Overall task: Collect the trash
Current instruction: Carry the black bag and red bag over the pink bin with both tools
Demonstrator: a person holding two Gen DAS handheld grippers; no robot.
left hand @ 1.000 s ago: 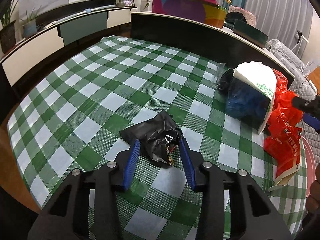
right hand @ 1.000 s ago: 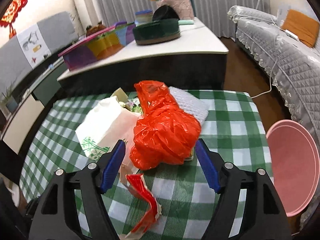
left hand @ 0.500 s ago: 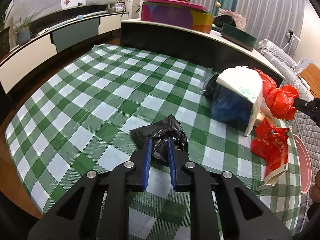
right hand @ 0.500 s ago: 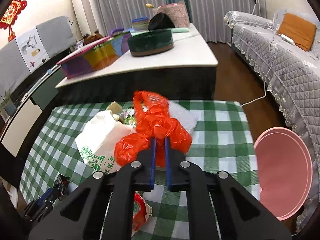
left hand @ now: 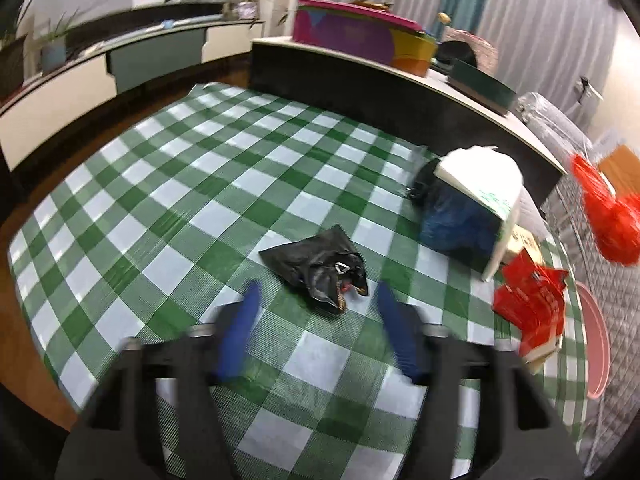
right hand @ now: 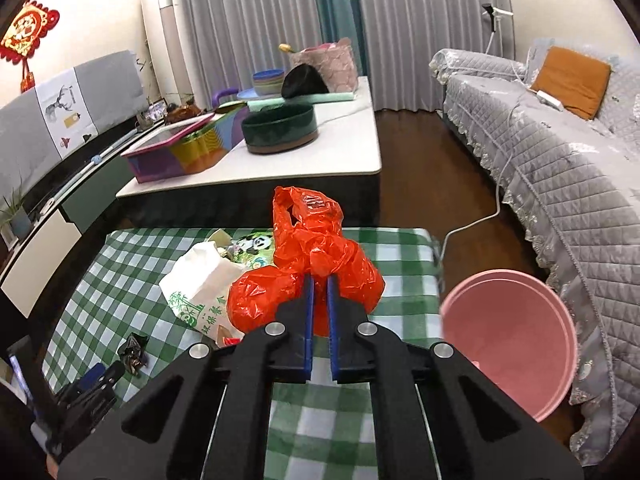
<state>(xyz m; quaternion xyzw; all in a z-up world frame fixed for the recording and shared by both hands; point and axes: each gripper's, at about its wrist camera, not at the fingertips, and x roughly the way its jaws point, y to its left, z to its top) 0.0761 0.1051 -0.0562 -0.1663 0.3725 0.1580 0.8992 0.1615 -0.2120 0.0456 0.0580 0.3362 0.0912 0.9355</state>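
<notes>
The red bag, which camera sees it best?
The right wrist view: the red bag fills the middle, sharp, pinched in the shut right gripper. The left wrist view catches it only blurred at the right edge.

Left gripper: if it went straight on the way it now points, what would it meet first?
Most likely the black bag, lying on the checked tablecloth just ahead of the left gripper, between its open jaws. Depth is unclear, so the cloth itself may come first.

Wrapper (left hand: 316, 264) on table (left hand: 200, 184), left of carton (left hand: 480, 200)
</notes>
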